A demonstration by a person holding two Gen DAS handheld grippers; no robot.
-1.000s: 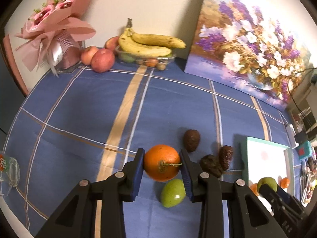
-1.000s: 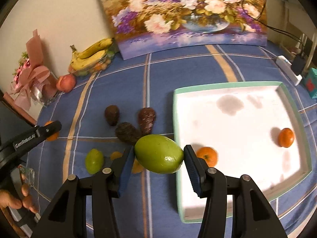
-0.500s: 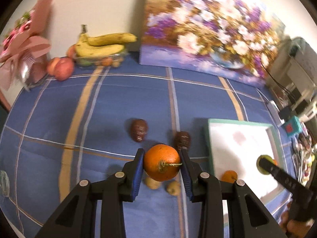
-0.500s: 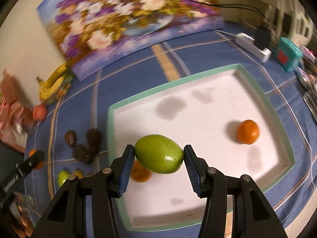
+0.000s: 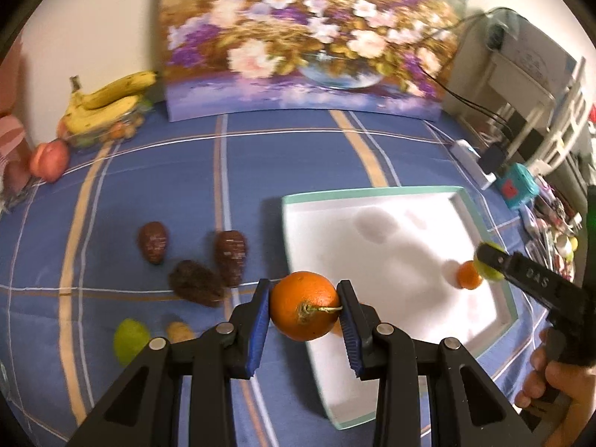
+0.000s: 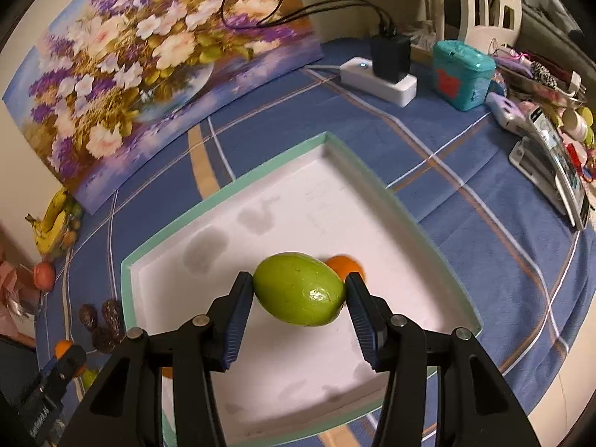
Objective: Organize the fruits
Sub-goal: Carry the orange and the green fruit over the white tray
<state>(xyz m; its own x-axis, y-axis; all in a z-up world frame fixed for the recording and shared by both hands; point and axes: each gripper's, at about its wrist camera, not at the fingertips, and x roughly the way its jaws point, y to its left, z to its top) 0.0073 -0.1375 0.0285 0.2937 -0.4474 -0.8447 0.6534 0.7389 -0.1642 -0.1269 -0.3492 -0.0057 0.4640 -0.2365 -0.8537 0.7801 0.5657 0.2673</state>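
My left gripper (image 5: 303,311) is shut on an orange (image 5: 304,305) with a stem, held over the near left edge of the white tray (image 5: 372,193) with a teal rim. My right gripper (image 6: 299,290) is shut on a green mango (image 6: 298,288), hanging over the middle of the same tray (image 6: 223,195). A small orange (image 6: 344,265) lies in the tray just behind the mango; it also shows as the small orange (image 5: 467,275) in the left wrist view, beside the right gripper's tip. Left of the tray lie three dark avocados (image 5: 231,251), a green fruit (image 5: 128,339) and a small brownish fruit (image 5: 178,331).
A flower painting (image 5: 305,37) leans on the wall behind. Bananas (image 5: 108,100) and red apples (image 5: 48,160) sit at the back left. A power strip with a charger (image 6: 387,70), a teal box (image 6: 462,74) and small clutter (image 6: 551,149) lie right of the tray.
Both grippers have swung rightward across the blue cloth with their fruits. The right one now hangs over the tray's middle; the left one has reached the tray's near left edge.
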